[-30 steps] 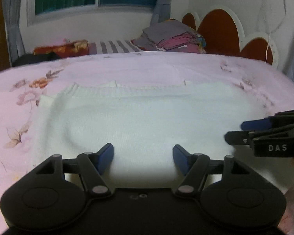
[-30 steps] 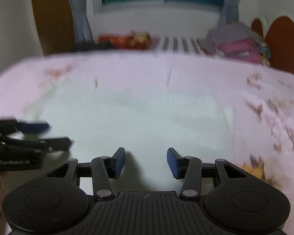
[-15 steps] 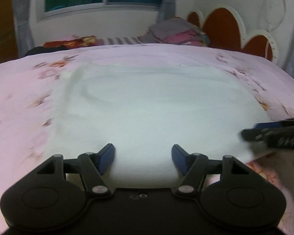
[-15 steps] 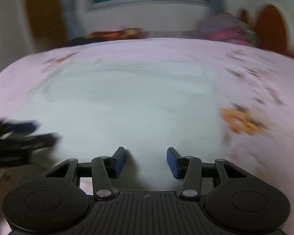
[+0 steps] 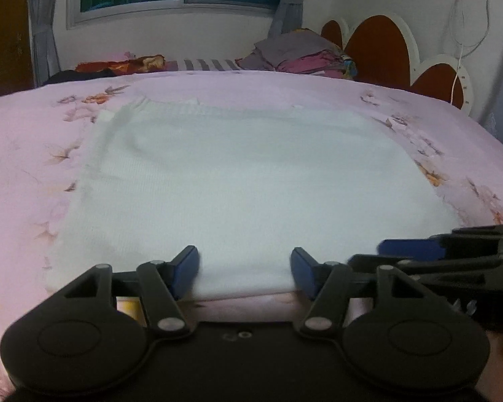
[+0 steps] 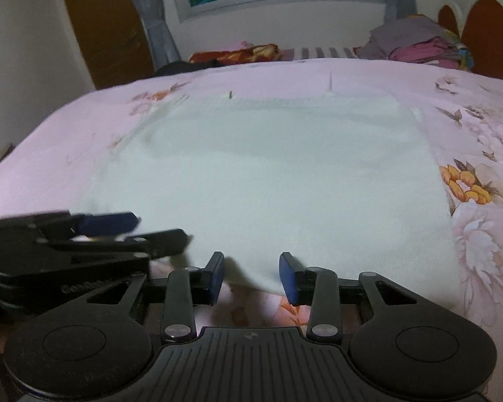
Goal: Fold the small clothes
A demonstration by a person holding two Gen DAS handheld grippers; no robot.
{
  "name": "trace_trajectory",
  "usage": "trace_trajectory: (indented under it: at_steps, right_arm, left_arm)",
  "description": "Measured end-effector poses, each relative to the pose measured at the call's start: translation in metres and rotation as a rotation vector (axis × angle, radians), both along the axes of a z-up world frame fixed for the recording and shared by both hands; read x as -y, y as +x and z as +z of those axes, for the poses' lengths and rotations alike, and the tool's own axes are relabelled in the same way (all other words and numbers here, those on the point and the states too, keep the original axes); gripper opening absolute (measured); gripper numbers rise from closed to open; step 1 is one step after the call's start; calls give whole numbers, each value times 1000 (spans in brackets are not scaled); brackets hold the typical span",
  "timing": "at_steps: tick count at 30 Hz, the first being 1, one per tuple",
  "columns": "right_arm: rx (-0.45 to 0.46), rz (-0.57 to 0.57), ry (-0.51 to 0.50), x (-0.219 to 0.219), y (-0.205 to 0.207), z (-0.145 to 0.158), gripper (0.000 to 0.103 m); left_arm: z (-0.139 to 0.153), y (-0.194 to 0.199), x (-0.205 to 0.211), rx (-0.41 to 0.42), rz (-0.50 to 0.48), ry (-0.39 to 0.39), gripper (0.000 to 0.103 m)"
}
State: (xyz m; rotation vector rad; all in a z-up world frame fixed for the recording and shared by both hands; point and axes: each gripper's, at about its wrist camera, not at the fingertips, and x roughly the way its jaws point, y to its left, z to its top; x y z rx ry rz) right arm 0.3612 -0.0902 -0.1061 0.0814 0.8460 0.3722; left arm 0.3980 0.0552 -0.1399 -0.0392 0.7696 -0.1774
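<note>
The left gripper [image 5: 244, 269] sits at the bottom middle of its own picture, with its two blue pads on either side of the near edge of the white knit top [image 5: 244, 181]. Its jaws are closing, and the cloth edge lies between them, but the pads do not seem to press on it yet. The right gripper [image 6: 251, 276] is in the same kind of spot in its picture. Its jaws are closing too, around the same near edge, and I cannot see them pinching yet.

The white knit top lies flat in the middle of the pink flowered bed cover [image 5: 23, 154]. It is spread out smooth so it can be folded neatly. Both grippers are side by side at the near edge, most likely so they can lift that edge together and fold it away toward the top of the picture.

At the upper right of the left picture, a pile of folded clothes [image 5: 301, 53] sits at the far side of the bed.
</note>
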Motion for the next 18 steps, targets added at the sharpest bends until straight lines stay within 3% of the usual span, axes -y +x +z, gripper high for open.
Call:
trace_trajectory:
  at_steps: [6, 11, 18]
  right_arm:
    - [7, -131, -13, 43, -5, 4, 37]
    - [-4, -214, -33, 81, -12, 2, 37]
    - [-13, -232, -36, 95, -19, 1, 37]
  left_arm:
    - [0, -11, -34, -2, 104, 7, 60]
    - [0, -17, -50, -5, 129, 1, 60]
    - [1, -16, -47, -13, 132, 18, 60]
